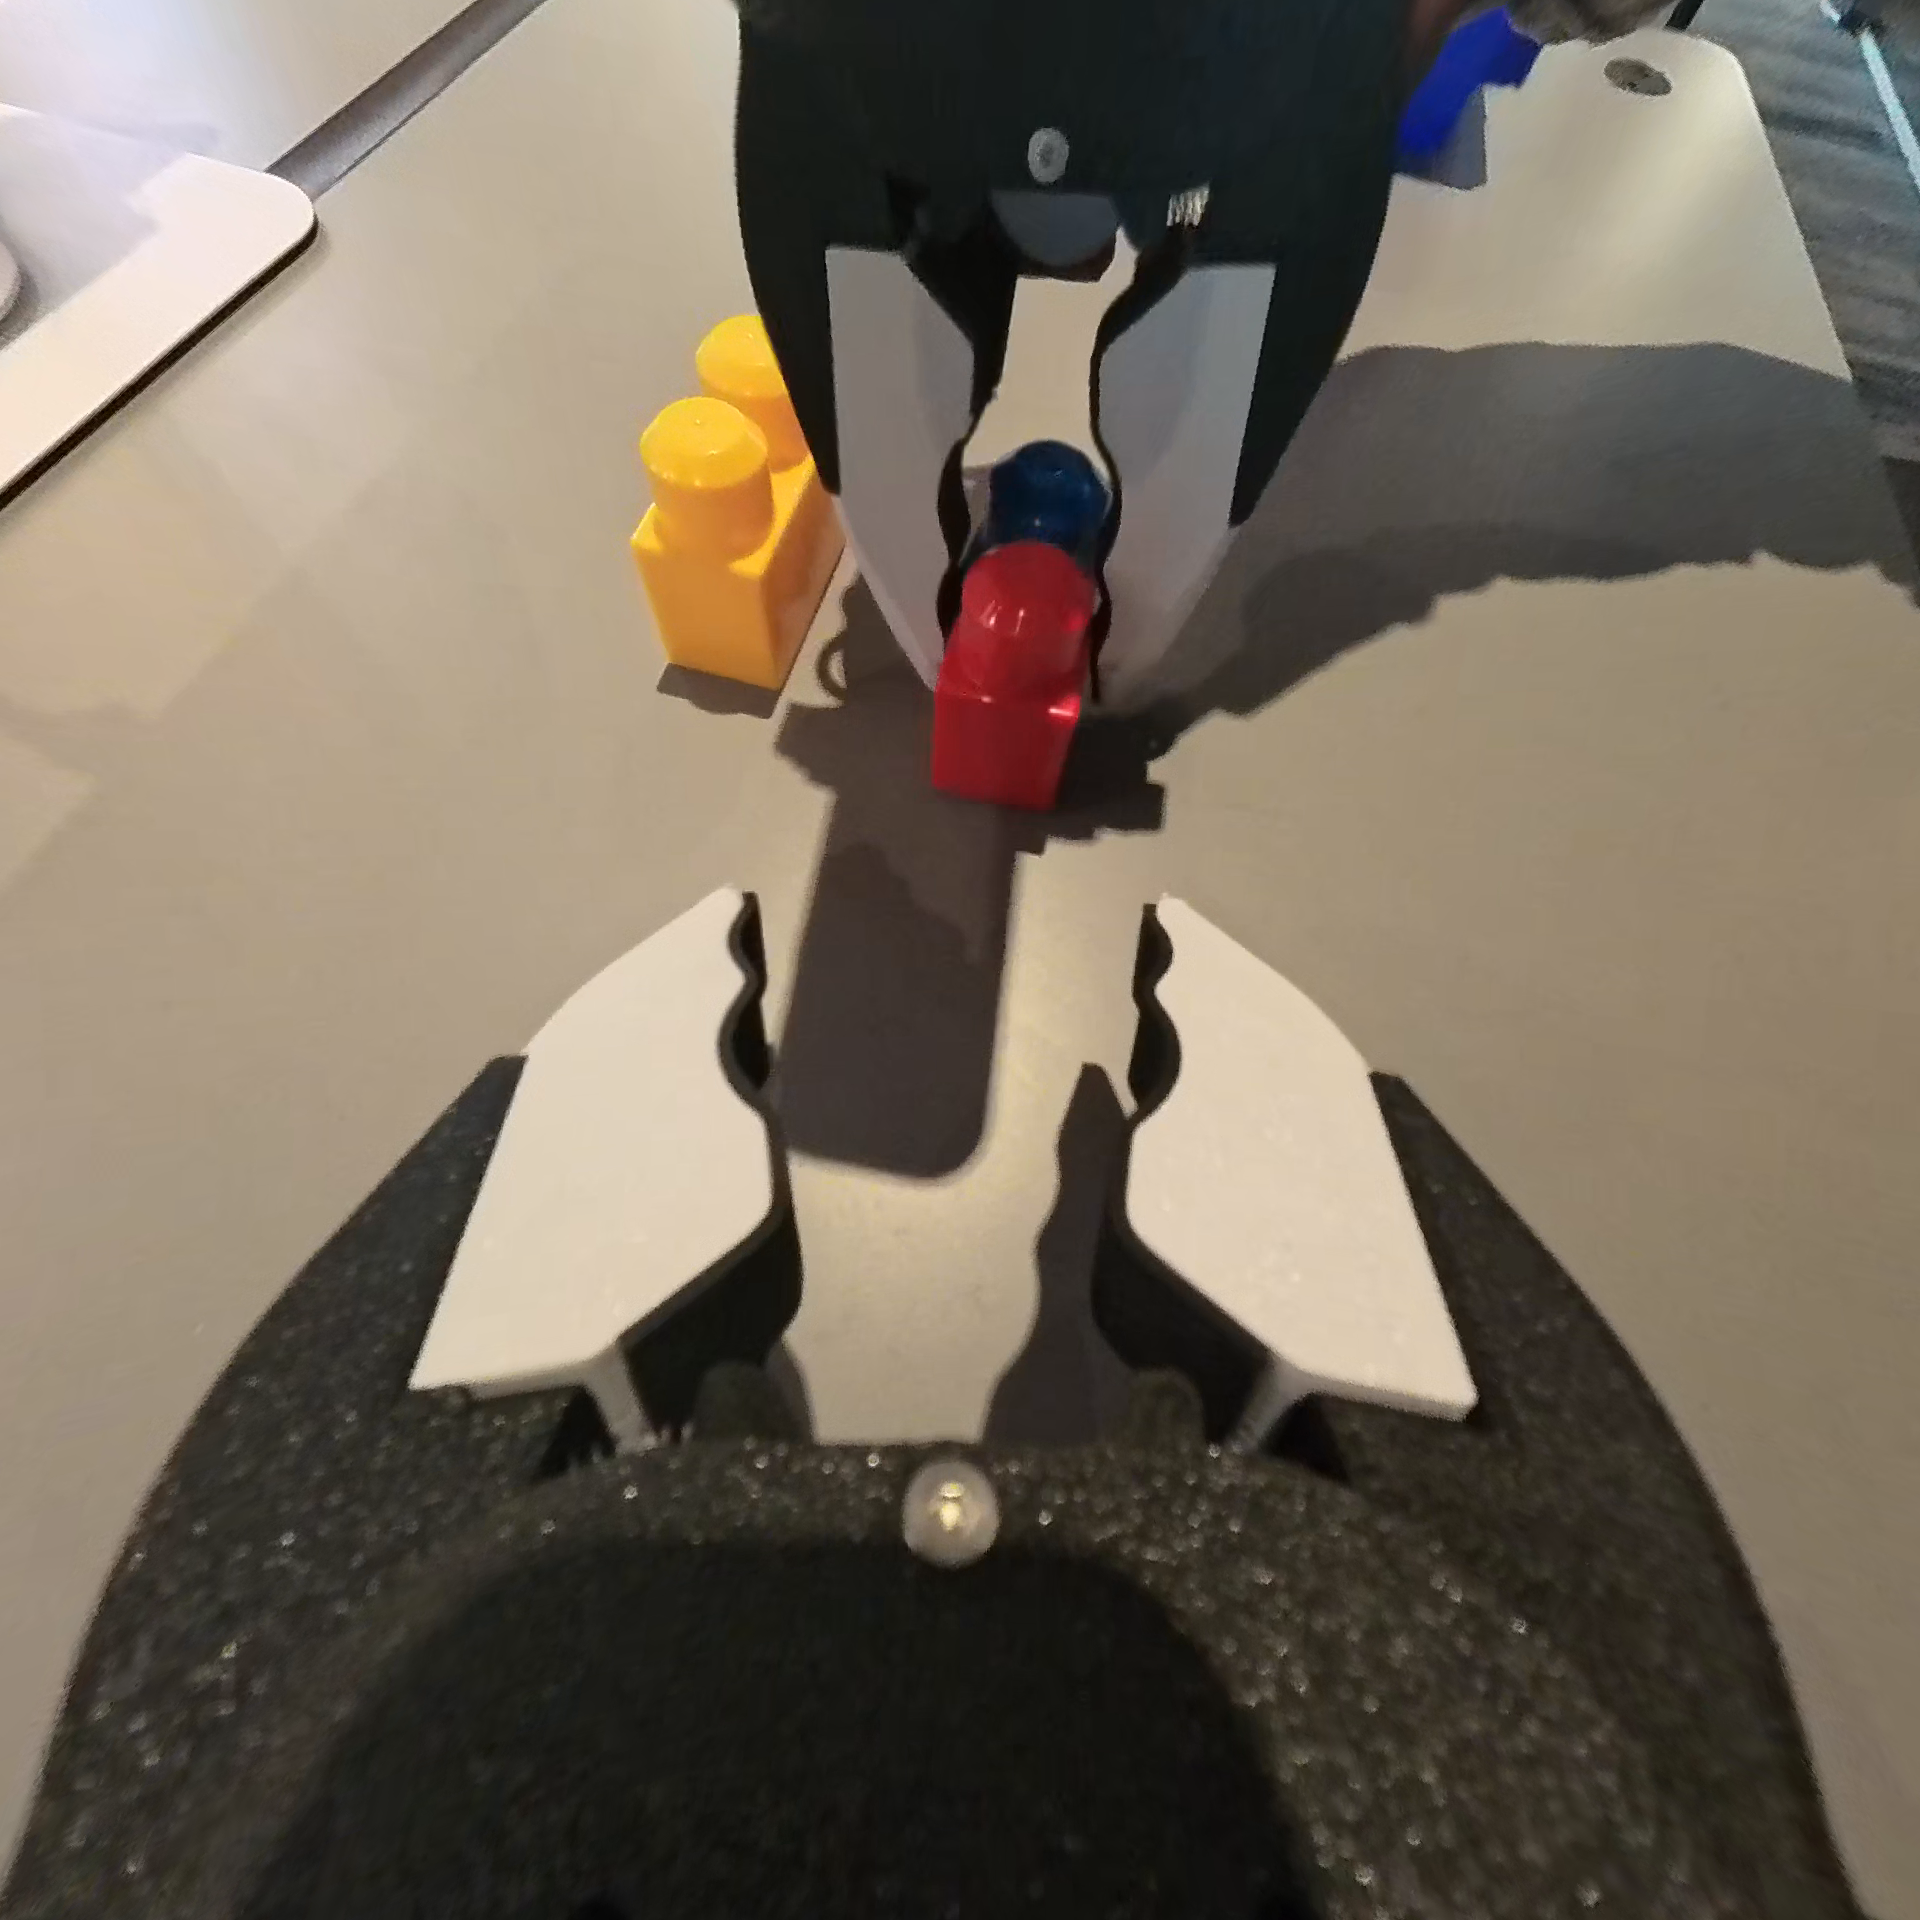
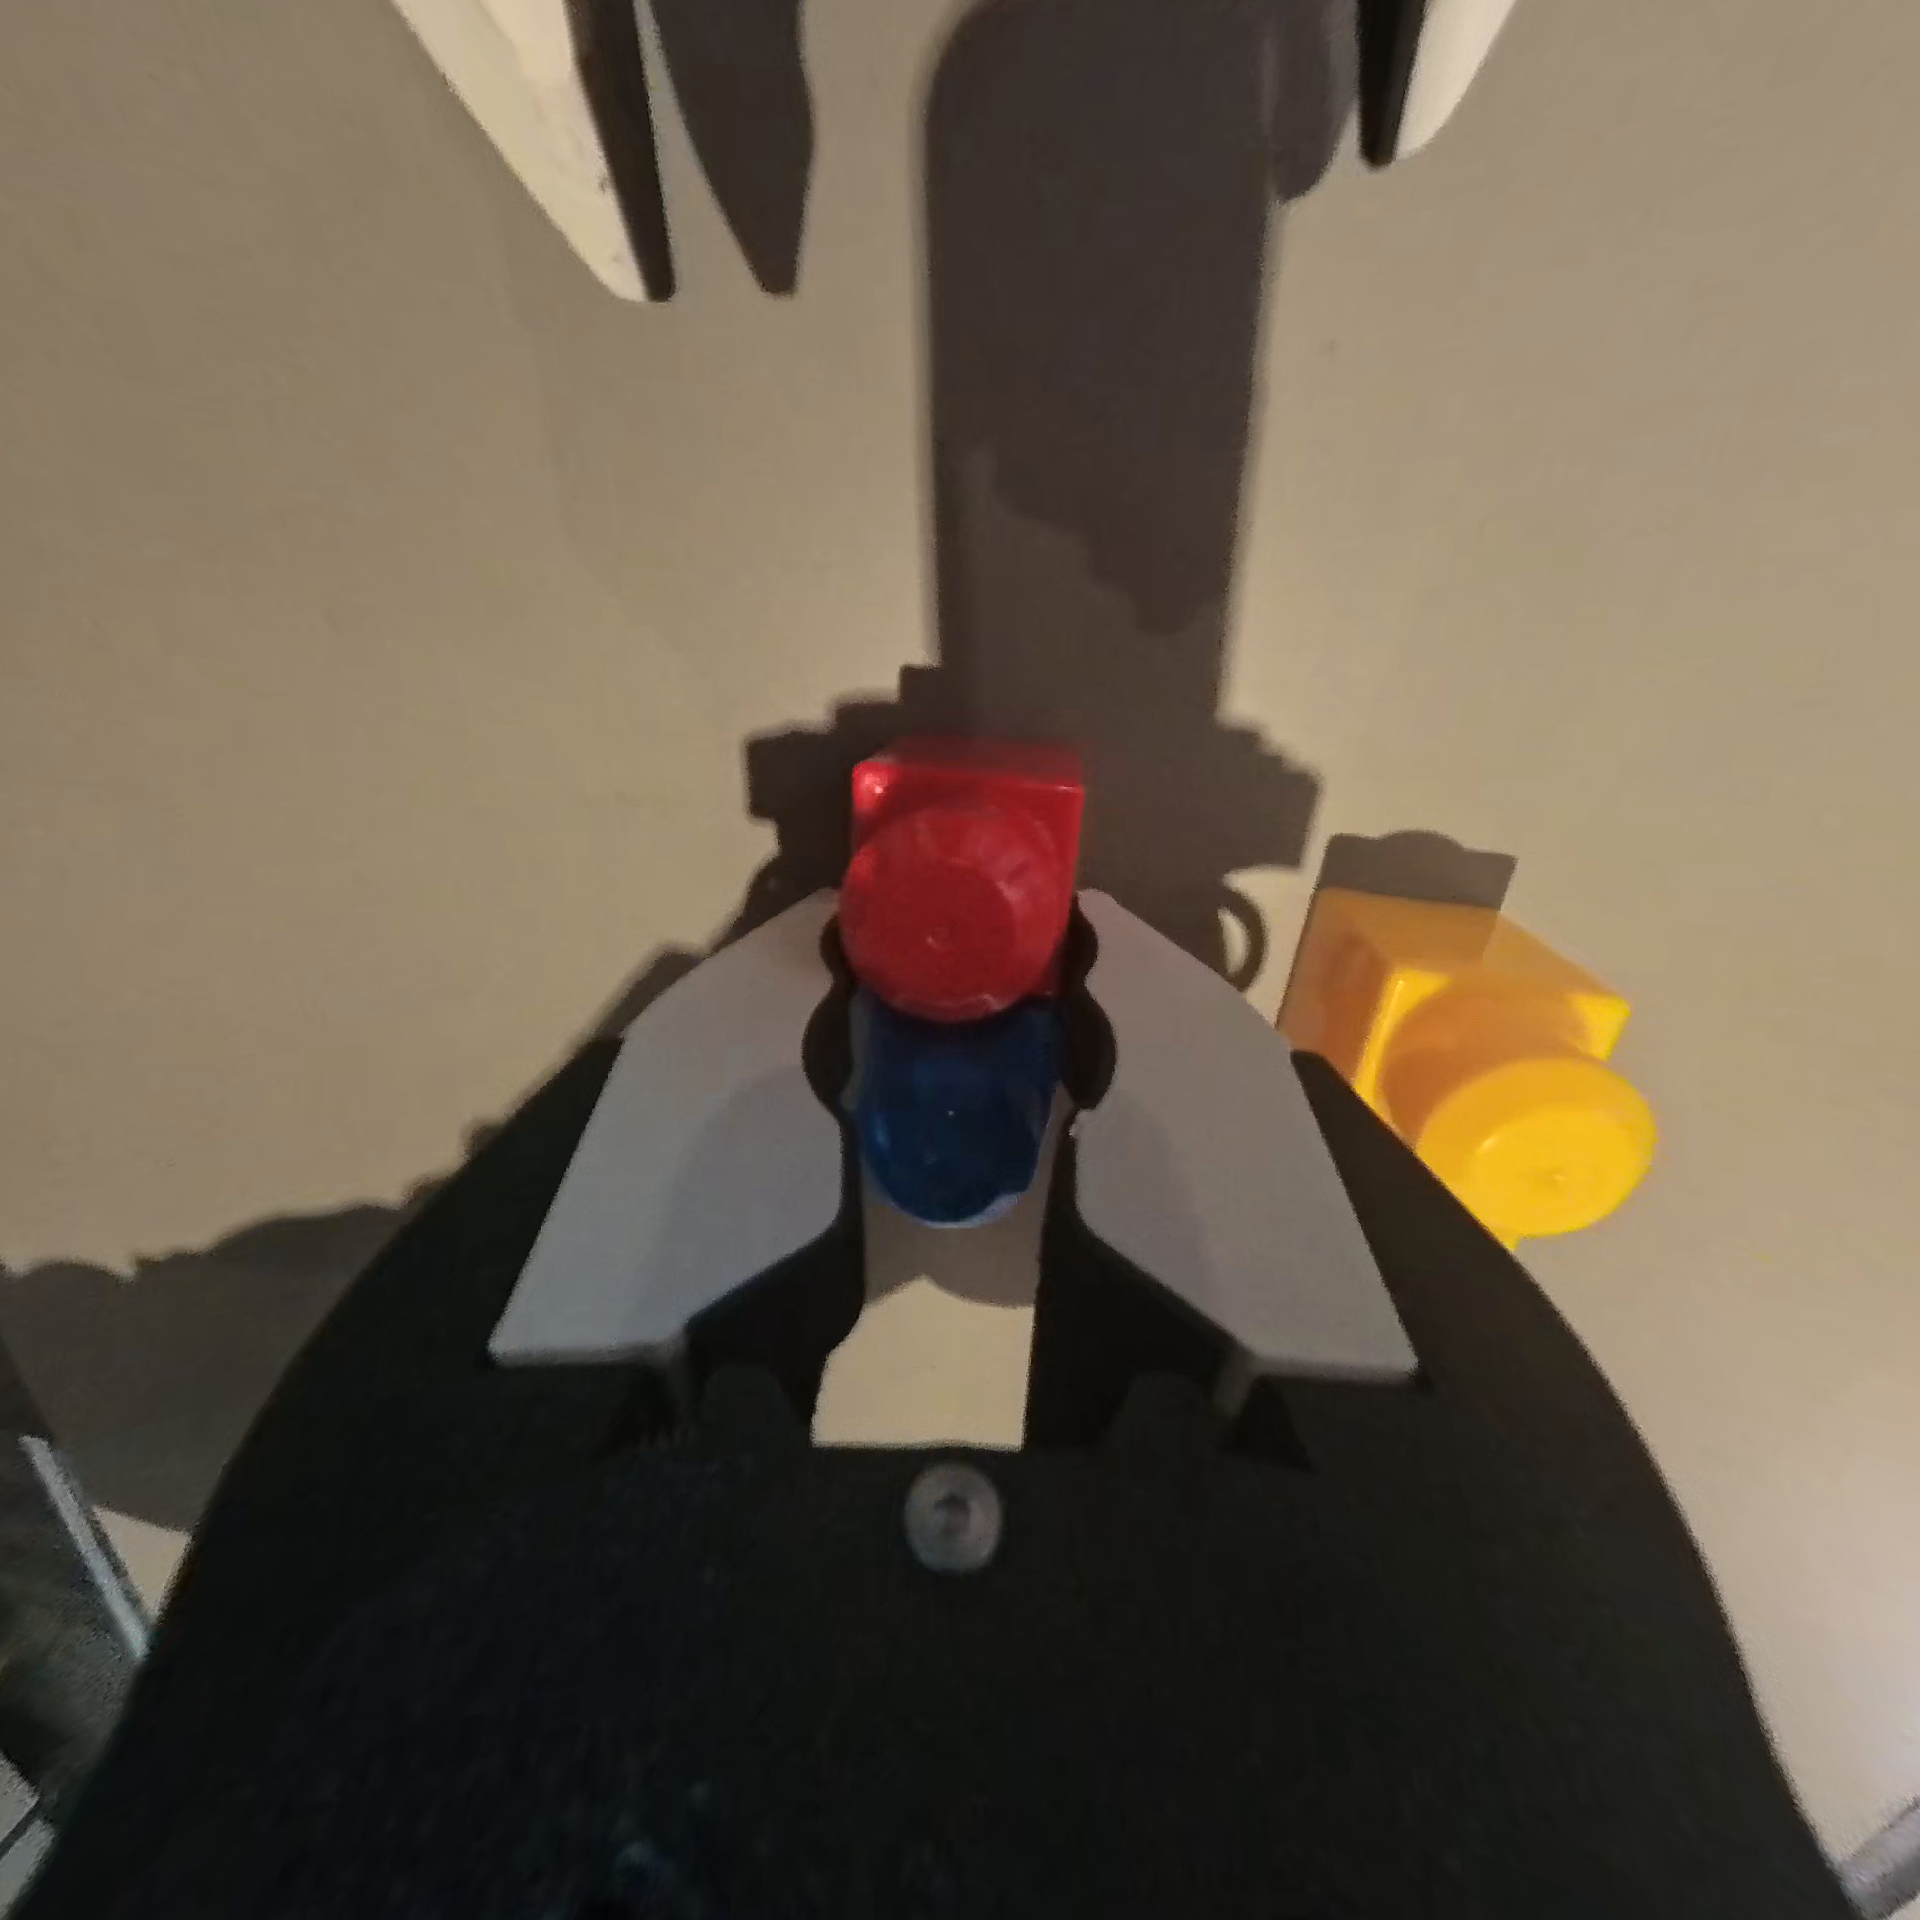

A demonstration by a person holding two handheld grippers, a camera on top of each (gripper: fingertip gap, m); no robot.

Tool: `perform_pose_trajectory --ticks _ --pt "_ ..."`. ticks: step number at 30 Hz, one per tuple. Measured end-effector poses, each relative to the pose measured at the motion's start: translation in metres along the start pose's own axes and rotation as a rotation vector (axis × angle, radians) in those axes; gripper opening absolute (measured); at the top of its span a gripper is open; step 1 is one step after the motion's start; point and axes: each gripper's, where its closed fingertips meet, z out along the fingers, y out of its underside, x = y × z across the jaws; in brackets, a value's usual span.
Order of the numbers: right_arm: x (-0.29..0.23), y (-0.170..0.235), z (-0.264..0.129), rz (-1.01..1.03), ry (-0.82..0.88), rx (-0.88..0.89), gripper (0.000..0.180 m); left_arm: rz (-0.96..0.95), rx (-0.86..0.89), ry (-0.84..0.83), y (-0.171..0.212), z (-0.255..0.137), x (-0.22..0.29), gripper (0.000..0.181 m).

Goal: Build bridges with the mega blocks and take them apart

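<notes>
Mega blocks sit on the grey table (image 1: 312,831), and two of them, the red block (image 1: 1003,717) and the blue block (image 1: 1049,499) right behind it, stand in a line between the fingers of our right gripper (image 2: 961,997). From the right wrist view its fingers flank both studs closely, touching or nearly touching the blue stud, so we read that claw as pinching the blue block, with the red block (image 2: 961,894) poking out past its fingertips; whether red is also clamped we cannot tell. Our left gripper (image 1: 951,935) hangs spread and empty, facing the red block from the opposite side, short of it and not touching. A yellow block (image 1: 732,551) with two studs stands just outside the right claw, beside one finger, apart from the pair. These blocks look like hollow hard plastic: light, stiff, glossy, so we expect them to slip if nipped on the rounded stud. Flat body walls give the surer hold, low enough that the block does not tip. A blue object (image 1: 1455,94) lies far beyond the right claw.
</notes>
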Motion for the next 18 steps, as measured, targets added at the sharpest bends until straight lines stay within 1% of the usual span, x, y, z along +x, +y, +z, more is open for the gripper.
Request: perform_pose_trajectory --ticks 3,6,9,11,13,15,18 --pt "0.0 -0.002 -0.001 -0.017 0.001 0.008 0.037 0.002 0.0 0.003 0.0 0.0 0.001 0.068" --pt "0.0 -0.004 -0.007 -0.029 0.01 0.048 0.048 0.003 0.0 0.006 -0.001 0.001 0.002 0.068" --pt "0.0 -0.006 -0.019 -0.044 0.028 0.121 0.052 0.007 -0.001 0.008 -0.001 0.001 0.002 0.068" --pt "0.0 -0.007 -0.033 -0.042 0.051 0.226 0.056 0.009 0.001 0.007 -0.002 0.0 0.003 0.068" --pt "0.001 -0.004 -0.051 -0.02 0.097 0.369 0.062 0.011 0.006 0.004 -0.003 -0.001 0.003 0.068" --pt "0.001 0.006 -0.067 0.005 0.146 0.518 0.061 0.01 0.013 0.002 -0.005 -0.002 0.002 0.068" --pt "0.0 0.029 -0.071 0.028 0.182 0.657 0.053 0.009 0.009 0.008 -0.004 0.001 0.003 0.067"
